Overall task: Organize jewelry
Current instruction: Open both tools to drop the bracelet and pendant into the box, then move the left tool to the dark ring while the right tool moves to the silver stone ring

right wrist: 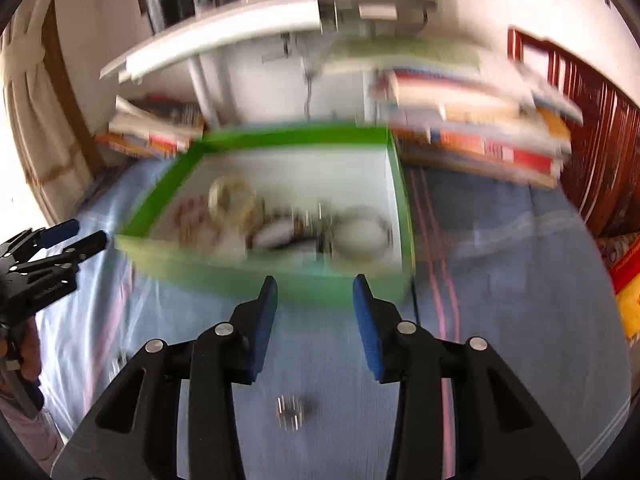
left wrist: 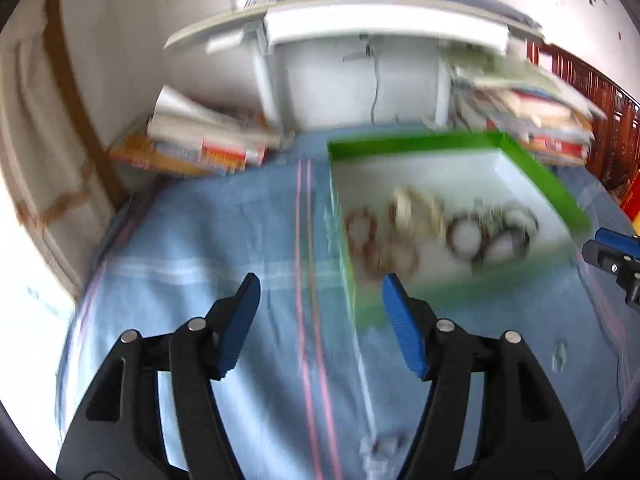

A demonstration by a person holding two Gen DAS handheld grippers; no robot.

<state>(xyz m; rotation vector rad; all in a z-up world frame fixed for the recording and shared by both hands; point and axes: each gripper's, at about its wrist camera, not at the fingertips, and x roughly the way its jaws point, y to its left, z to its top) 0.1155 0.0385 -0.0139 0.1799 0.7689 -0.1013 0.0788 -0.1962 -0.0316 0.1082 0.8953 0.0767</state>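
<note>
1. Blue striped cloth (right wrist: 500, 280) covers the work surface; stacks of books (right wrist: 480, 136) and a white desk (left wrist: 360, 32) sit behind it. Both views are motion-blurred.
2. Green-walled box (right wrist: 296, 138) sits on the cloth and holds the jewelry: brown bead bracelets (left wrist: 364, 236) at one end, a pale yellow bangle (right wrist: 232, 198) beside them, dark-rimmed bangles (left wrist: 488, 236) toward the other end. Exact count and overlap cannot be told in the blur.
3. Small metallic piece (right wrist: 291, 412) lies loose on the cloth outside the box, near its front wall and well short of it. Looks like a ring or clasp; too blurred to be sure.
4. Right gripper (right wrist: 314, 316): jaws partly apart, nothing between the pads. The loose piece lies below the fingertips in this view, close in to the gripper and roughly centred on it.
5. Left gripper (left wrist: 320, 316): jaws wider apart, empty, over the cloth at the box's front left corner.
6. Key relation: right hand looks nearer the loose piece. Left is nearer the brown bracelets, which lie ahead of its fingers and off to the right.
7. Long axis of the small piece cannot be told.
</note>
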